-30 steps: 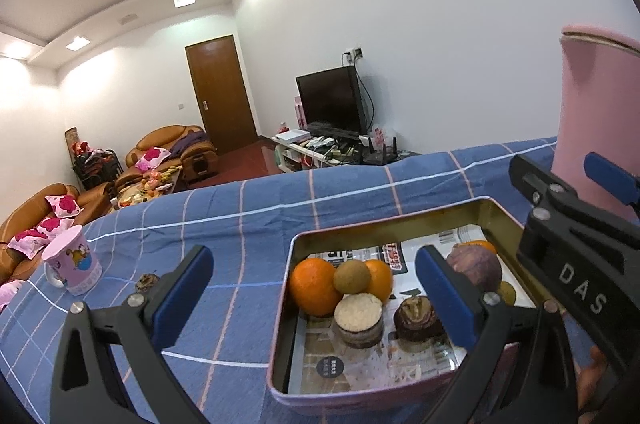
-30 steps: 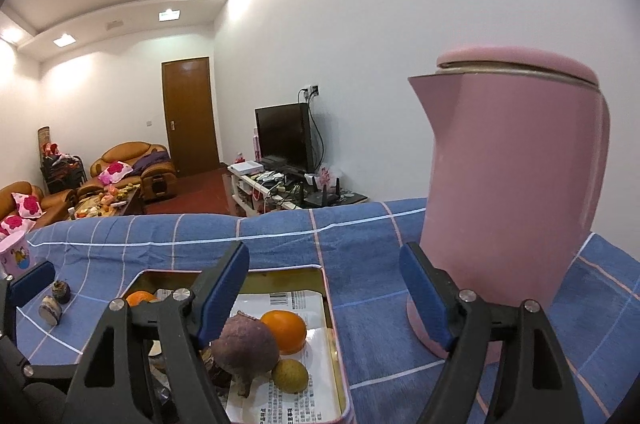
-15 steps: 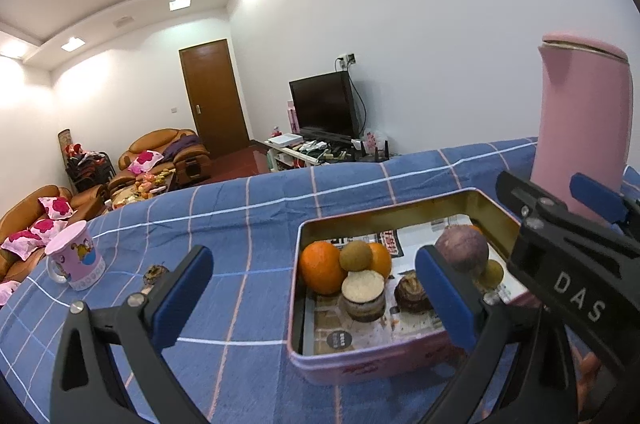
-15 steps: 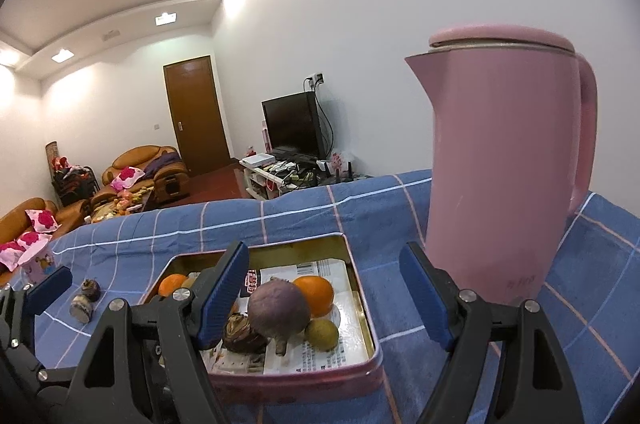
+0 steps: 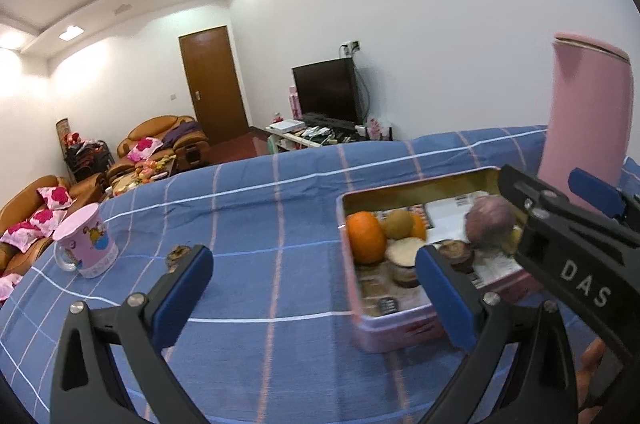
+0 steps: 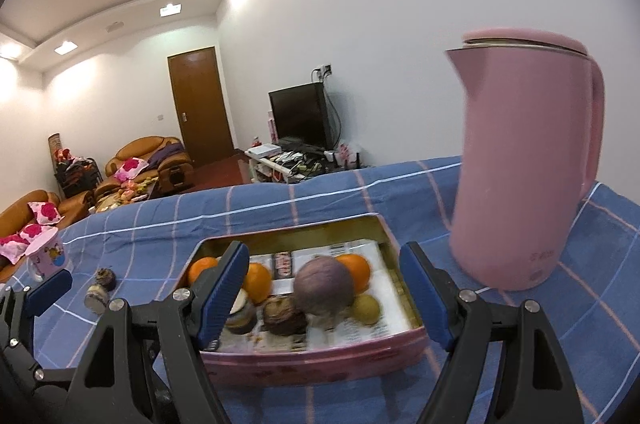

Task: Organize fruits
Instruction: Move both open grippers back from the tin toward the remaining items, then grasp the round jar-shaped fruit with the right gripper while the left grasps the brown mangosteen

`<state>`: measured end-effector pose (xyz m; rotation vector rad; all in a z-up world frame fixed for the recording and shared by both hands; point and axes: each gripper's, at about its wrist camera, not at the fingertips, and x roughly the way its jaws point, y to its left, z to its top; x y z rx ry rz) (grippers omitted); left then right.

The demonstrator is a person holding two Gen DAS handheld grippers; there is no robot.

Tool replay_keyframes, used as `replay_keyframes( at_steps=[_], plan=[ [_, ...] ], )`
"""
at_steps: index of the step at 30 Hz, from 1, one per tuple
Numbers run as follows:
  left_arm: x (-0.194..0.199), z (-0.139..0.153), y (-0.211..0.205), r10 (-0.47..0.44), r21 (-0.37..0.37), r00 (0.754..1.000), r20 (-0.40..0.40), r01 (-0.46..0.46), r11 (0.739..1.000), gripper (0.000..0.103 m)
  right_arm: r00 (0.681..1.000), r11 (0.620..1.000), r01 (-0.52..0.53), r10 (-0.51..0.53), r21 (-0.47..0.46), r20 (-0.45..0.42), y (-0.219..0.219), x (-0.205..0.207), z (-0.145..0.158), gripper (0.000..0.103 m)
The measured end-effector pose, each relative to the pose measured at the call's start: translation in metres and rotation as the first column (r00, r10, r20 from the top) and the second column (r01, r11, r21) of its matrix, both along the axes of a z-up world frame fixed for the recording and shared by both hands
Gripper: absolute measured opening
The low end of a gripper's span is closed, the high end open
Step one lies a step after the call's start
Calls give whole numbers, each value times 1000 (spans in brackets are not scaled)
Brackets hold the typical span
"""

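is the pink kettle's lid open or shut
Shut. The lid sits flat on the upright pink kettle, with only a thin metal rim showing beneath it; no gap is visible.

A blue tablecloth (image 6: 320, 208) with pink and white check lines. The tin (image 6: 320, 364) is pink outside, gold inside. Oranges (image 5: 366, 236) are orange; one round fruit (image 6: 324, 284) is dull purple. Kettle (image 6: 524, 164) and mug (image 5: 86, 244) are pink.
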<state>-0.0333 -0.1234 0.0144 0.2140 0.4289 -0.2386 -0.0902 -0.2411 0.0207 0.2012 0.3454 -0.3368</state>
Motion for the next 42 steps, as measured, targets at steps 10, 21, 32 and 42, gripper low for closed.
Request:
replay_keyframes(
  at_steps=[10,21,32,42],
  plan=[
    [27,-3,57,102,-2,995,-21,-102,995,103,996,997,-83,83,3,-16,50,26,-2,79],
    [55,-7,119,211,2,977,-39,-211,977,103,982,984,-179,180,19,-53,109,60,-8,79],
    [99,-15,201,362,13,925,-111,-363,932,103,946,956,-286,293,68,-139,154,100,-18,79],
    [121,-25,232,451,50,878,-163,-449,892,103,840,894,-406,447,190,-306,207,157,-45,79]
  ],
)
